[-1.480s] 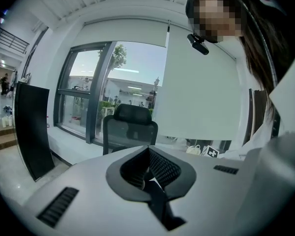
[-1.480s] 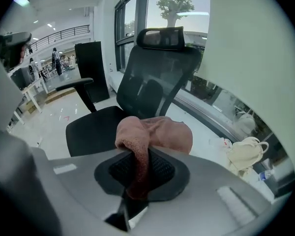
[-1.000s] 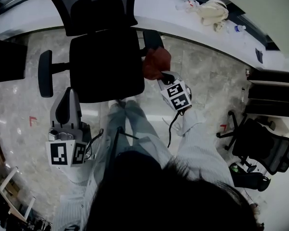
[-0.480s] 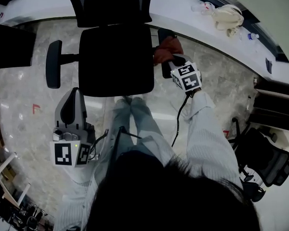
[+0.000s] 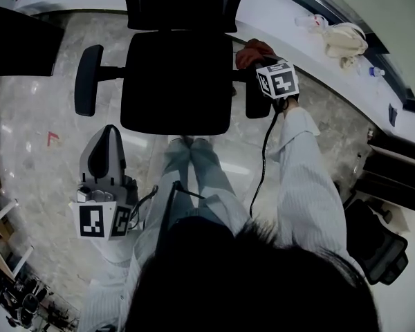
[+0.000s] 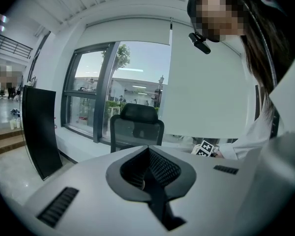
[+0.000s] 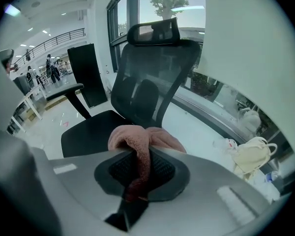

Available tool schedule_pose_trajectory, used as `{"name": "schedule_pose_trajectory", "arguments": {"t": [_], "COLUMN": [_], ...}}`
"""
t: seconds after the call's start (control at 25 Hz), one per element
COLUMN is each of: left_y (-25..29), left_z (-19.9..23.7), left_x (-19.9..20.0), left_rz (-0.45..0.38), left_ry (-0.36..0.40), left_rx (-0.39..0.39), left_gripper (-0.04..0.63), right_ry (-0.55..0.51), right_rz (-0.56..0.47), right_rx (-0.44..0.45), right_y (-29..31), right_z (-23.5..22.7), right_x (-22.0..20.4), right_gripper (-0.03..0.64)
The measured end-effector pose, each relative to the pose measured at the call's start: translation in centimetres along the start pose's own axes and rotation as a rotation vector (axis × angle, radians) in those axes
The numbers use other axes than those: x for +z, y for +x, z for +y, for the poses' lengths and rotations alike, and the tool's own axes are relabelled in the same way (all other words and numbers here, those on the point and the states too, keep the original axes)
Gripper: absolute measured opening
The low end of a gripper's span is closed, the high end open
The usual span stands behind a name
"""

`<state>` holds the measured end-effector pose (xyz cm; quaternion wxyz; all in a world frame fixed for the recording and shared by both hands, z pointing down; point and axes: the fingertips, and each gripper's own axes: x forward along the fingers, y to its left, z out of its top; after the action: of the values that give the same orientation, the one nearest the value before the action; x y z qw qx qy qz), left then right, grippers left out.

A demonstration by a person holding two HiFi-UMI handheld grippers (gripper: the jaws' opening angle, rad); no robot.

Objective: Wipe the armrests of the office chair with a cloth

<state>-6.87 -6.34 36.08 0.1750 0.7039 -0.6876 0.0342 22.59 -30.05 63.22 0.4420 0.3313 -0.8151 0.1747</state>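
Cloth (image 5: pixel 254 49): upper right of head view, bunched over far end of right armrest (image 5: pixel 254 106), contact not discernible. Armrest long axis runs top-to-bottom of frame. Right gripper (image 5: pixel 257 59) clenches cloth. Left gripper (image 5: pixel 108 135): closed, empty, lower left, well apart, just below left armrest (image 5: pixel 88 80).

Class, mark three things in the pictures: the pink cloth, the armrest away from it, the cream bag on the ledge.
pink cloth (image 7: pixel 137 139), right gripper view, the bunched fold.
far armrest (image 5: pixel 88 80), head view, middle of its pad.
cream bag (image 5: pixel 346 39), head view, its body.
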Motion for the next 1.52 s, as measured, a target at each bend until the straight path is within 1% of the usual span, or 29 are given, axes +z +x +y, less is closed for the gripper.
{"name": "schedule_pose_trajectory", "arguments": {"t": [0.08, 0.24, 0.36, 0.48, 0.6, 0.72, 0.88, 0.96, 1.08, 1.16, 1.32, 1.52], "left_y": [0.0, -0.1, 0.0, -0.1, -0.2, -0.5, -0.6, -0.8, -1.1, -1.3, -1.9, -2.4], "left_z": [-0.6, -1.3, -2.7, -3.7, -4.7, -4.7, -4.8, -4.2, -3.1, -2.2, -0.7, 2.1], "left_x": [0.3, 0.4, 1.3, 1.3, 1.9, 1.5, 1.7, 1.4, 1.0, 0.8, 0.8, 0.7], "left_rz": [-0.013, 0.001, -0.035, -0.03, -0.051, -0.031, -0.038, -0.028, -0.017, -0.004, -0.01, -0.008], "left_ry": [-0.006, 0.025, 0.026, 0.022, 0.027, 0.063, 0.048, 0.052, 0.039, 0.037, 0.039, 0.038], "left_rx": [-0.015, -0.028, -0.077, -0.085, -0.119, -0.119, -0.115, -0.096, -0.064, -0.035, 0.004, 0.063], "left_gripper": [0.003, 0.003, 0.003, 0.003, 0.003, 0.003, 0.003, 0.003, 0.003, 0.003, 0.003, 0.003], "right_ry": [-0.005, -0.022, -0.026, -0.038, -0.036, -0.03, -0.036, -0.025, 0.004, 0.001, -0.006, -0.003], "right_rz": [-0.004, -0.019, -0.034, -0.048, -0.066, -0.07, -0.052, -0.052, -0.046, -0.035, -0.016, 0.022], "right_rx": [0.011, 0.034, 0.063, 0.089, 0.095, 0.097, 0.106, 0.108, 0.111, 0.098, 0.082, 0.03], "right_y": [-0.7, -3.3, -5.6, -8.1, -10.1, -11.2, -11.8, -11.6, -10.5, -9.2, -5.9, -1.9], "right_z": [0.8, 3.0, 5.4, 7.9, 9.6, 10.8, 11.6, 11.2, 9.8, 8.4, 5.3, 2.0], "right_x": [-0.7, -3.3, -5.4, -7.7, -9.4, -10.4, -11.5, -11.3, -10.0, -8.7, -5.9, -2.0], "right_gripper": [0.038, 0.038, 0.038, 0.038, 0.038, 0.038, 0.038, 0.038, 0.038, 0.038, 0.038, 0.038]}}
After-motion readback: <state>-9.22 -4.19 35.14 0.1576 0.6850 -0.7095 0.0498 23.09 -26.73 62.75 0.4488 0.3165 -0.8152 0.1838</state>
